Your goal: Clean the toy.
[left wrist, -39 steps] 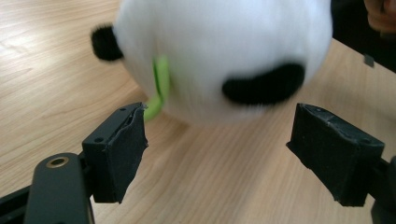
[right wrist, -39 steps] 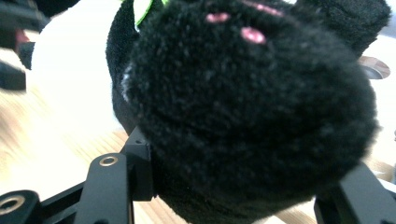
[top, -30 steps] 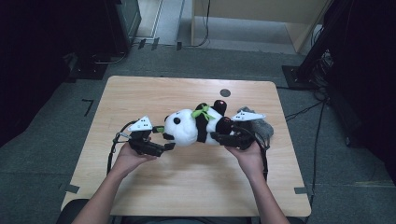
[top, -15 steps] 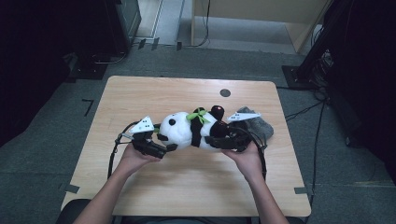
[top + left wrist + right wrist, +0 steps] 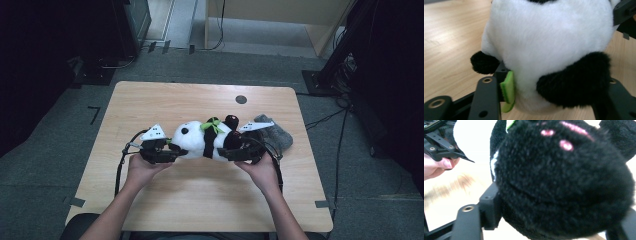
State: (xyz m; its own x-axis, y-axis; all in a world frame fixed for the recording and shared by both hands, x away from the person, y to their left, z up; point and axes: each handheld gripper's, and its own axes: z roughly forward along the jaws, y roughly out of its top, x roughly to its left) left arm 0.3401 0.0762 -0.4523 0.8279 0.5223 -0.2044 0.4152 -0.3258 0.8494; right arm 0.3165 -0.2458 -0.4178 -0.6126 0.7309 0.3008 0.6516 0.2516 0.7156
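High view: black-and-white plush panda (image 5: 200, 141), green bow.

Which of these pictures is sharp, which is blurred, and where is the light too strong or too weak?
High view: table evenly lit and sharp, surroundings very dark. Left gripper view: the panda plush is fairly sharp, its white fur bright but still textured. Right gripper view: the plush's black foot is soft and out of focus, and the pale background at upper left is washed out.
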